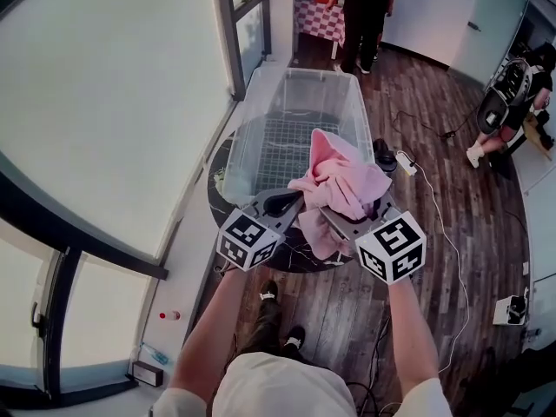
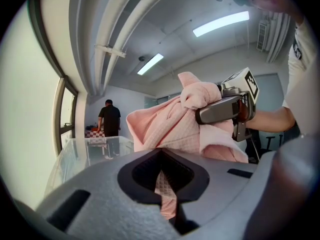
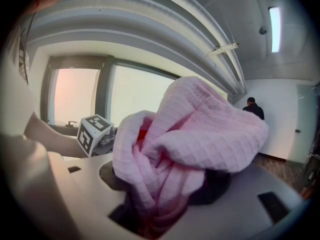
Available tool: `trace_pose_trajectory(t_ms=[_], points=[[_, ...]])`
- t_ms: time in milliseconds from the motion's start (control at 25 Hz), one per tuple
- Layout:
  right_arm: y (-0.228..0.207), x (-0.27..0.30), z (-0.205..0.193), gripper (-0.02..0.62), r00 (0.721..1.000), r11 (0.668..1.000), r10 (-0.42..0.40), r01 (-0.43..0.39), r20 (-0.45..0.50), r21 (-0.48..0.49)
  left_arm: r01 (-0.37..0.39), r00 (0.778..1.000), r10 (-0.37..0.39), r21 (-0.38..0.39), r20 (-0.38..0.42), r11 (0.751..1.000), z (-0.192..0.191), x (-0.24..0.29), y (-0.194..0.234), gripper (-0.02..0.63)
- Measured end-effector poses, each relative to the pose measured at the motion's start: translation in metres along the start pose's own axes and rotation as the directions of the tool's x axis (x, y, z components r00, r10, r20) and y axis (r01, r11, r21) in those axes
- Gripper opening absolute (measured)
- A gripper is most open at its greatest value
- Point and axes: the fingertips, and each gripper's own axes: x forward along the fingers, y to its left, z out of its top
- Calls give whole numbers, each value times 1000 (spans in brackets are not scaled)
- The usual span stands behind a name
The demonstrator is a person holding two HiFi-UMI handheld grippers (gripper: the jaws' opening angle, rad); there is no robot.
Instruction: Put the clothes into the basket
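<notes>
Head view, with both tool views. The pink garment (image 1: 341, 183) is held up between the two tools, bunched into a loose bundle over the near end of the basket (image 1: 252, 137), a clear plastic bin with a grid-patterned floor. The basket stands on a dark round surface (image 1: 291, 261) beside a large window (image 1: 104, 102). The left tool (image 1: 287, 203) is clenched on a narrow strip of the garment's waffle-weave cloth, which in the left gripper view runs down through the slot between its closed jaws. The right tool (image 1: 340, 221) grasps a thicker wad of the same garment. In the right gripper view the folds fill the space between its jaws and spill over them. Each tool carries its marker cube close to the person's hand, and the two tools sit near one another with the garment bridging them. Whether the garment's lower folds touch the basket rim cannot be told. On the wooden floor (image 1: 434, 233) to the right lie a white power strip (image 1: 406, 162) and its cable. A standing person (image 1: 363, 11) in dark clothes is seen beyond the basket, near a checkered cloth (image 1: 317, 16).
</notes>
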Motion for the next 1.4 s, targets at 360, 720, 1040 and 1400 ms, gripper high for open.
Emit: trace_pose_trajectory(t_ms=[360,720,1040,1400], points=[[-68,73,18,278,1000,999,2,-2,10,45,26,999,-26,3,33,1000,15,58,85,14],[-130,157,26,279,1000,996,-20,21,-11,81,24,1000,-24,-14,-6,1000,19,111,178,14],[-175,208,3,279,997,992,-61,66,-46,109,50,999,-51,-43,-13,998,-2,143,225,14],[-213,254,-34,279,988,979,-109,126,-111,161,85,995,-89,-82,-51,993,-27,168,258,15]])
